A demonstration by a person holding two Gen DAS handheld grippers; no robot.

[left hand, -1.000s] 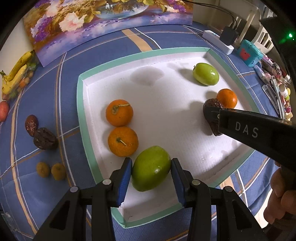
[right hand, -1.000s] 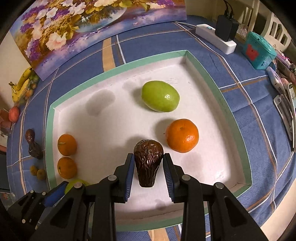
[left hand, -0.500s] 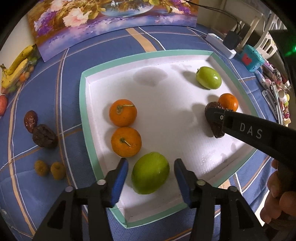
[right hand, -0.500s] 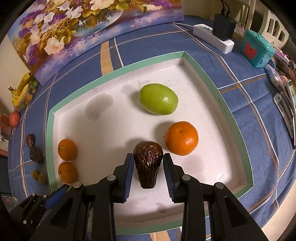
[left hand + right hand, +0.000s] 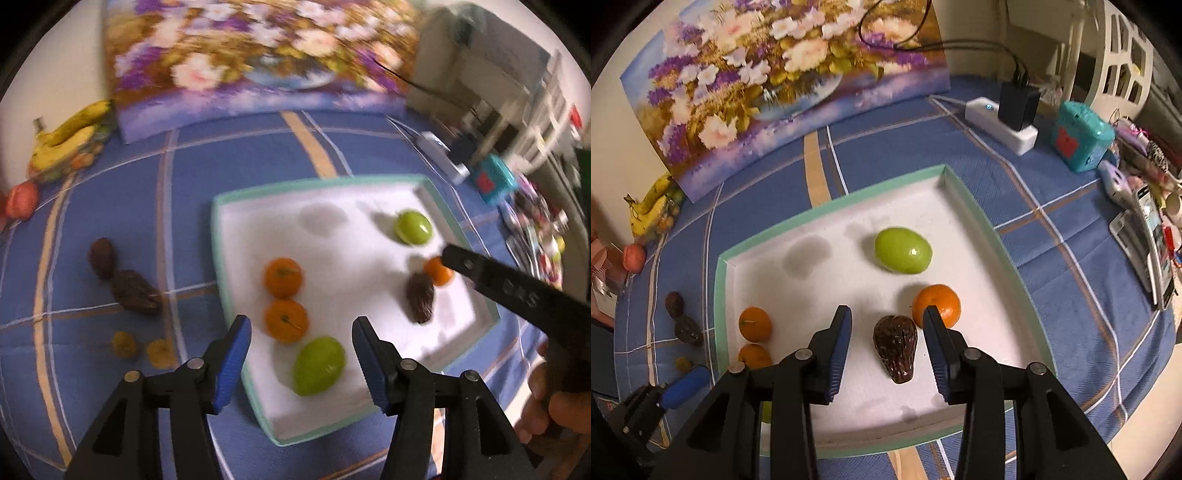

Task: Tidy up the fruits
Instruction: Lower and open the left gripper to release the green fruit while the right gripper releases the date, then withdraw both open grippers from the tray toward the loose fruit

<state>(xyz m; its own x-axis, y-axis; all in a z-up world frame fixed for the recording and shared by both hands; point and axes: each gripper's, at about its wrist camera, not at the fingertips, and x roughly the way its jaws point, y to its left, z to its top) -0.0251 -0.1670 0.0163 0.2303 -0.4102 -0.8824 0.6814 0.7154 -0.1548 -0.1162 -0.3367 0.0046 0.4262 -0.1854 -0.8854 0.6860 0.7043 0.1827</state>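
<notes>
A white tray with a green rim lies on the blue cloth. In it lie a near green fruit, a far green fruit, two oranges at the left, one orange at the right and a dark wrinkled fruit. My left gripper is open, raised above the near green fruit. My right gripper is open, its jaws on either side of the dark fruit.
On the cloth left of the tray lie two dark fruits and two small yellow ones. Bananas and a red fruit sit far left. A flower painting, power strip and teal box stand behind.
My left gripper opened, let go of the near green fruit and pulled up and back. My right gripper opened and released the dark fruit onto the tray.
</notes>
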